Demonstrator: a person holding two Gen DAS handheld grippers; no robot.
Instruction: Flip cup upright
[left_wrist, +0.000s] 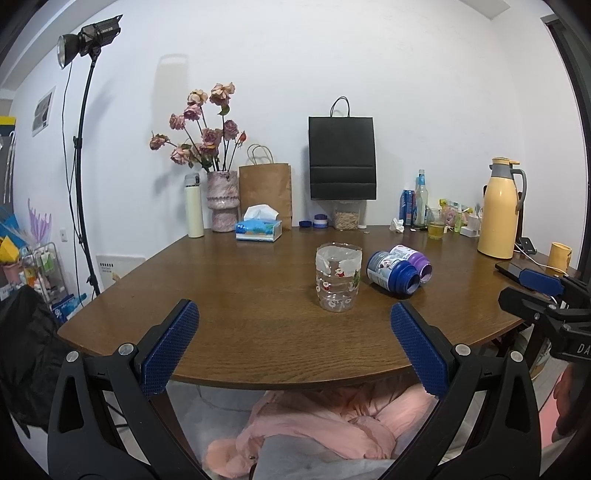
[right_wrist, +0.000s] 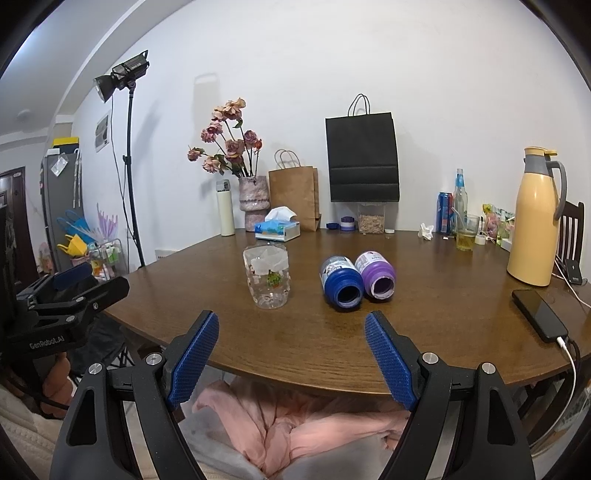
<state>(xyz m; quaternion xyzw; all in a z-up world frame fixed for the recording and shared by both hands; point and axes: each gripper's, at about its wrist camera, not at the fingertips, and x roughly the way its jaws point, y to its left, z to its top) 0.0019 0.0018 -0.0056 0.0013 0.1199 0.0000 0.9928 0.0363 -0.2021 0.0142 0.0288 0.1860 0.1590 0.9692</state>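
Clear printed cup (left_wrist: 338, 277) upright at frame centre on counter (left_wrist: 258, 325); left tongs (left_wrist: 295, 332) and right tongs (right_wrist: 291, 343) wide, empty.

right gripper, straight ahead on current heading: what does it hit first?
Likely the blue cup, lying on its side with its mouth toward the right gripper. It sits near the centre line between the open fingers; the clear glass is off to the left. Depth is uncertain.
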